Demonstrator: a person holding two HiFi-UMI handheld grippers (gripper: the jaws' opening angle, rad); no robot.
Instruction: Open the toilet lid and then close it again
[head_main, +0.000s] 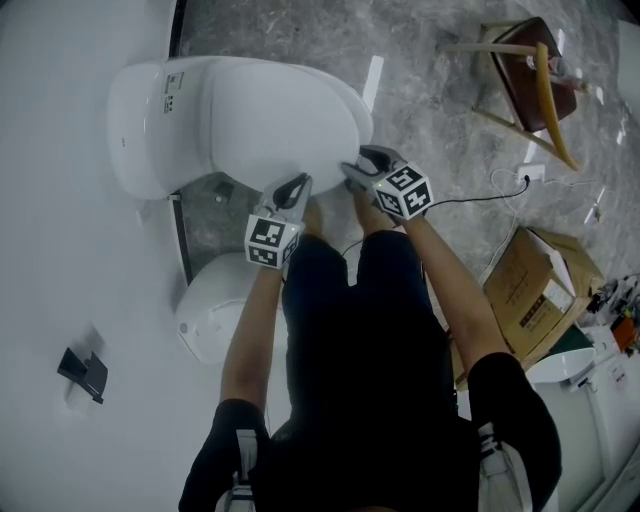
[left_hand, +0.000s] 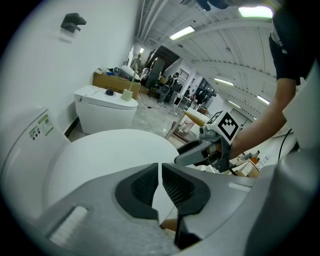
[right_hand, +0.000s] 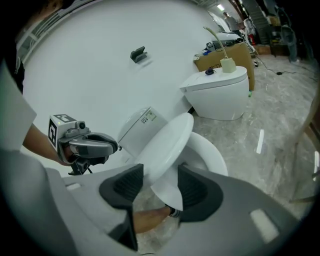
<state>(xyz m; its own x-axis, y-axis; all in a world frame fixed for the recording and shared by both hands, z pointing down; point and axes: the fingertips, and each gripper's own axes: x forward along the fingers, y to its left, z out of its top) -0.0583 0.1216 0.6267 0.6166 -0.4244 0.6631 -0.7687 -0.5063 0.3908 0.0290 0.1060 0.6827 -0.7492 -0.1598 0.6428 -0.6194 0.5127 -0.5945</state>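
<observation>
The white oval toilet lid sits part-raised. In the right gripper view it tilts up off the bowl, with its hinged end toward the cistern and its free front edge toward the person. The toilet stands on the grey marbled floor, backed against the white wall. The left hand-held gripper is at the lid's front edge, on the person's left side. Its own view shows the two dark pads drawn almost together, with a thin white sliver of the lid's rim pinched between them, so it is clamped on the lid. The right hand-held gripper is just beside it on the same front edge, further right. Its jaws stand apart and the lid's rim passes between the pads, but a gap shows at the right-hand pad, so there is no grip there. Both grippers point forward and down from the person's bare forearms. The person's leg and shoe show below the lid in the right gripper view. A second toilet stands on the floor by the same wall, near the first. A small black bracket is fixed on the wall. Well apart from the toilet, across the floor, are a wooden chair, a cardboard box and a thin pale cable.
</observation>
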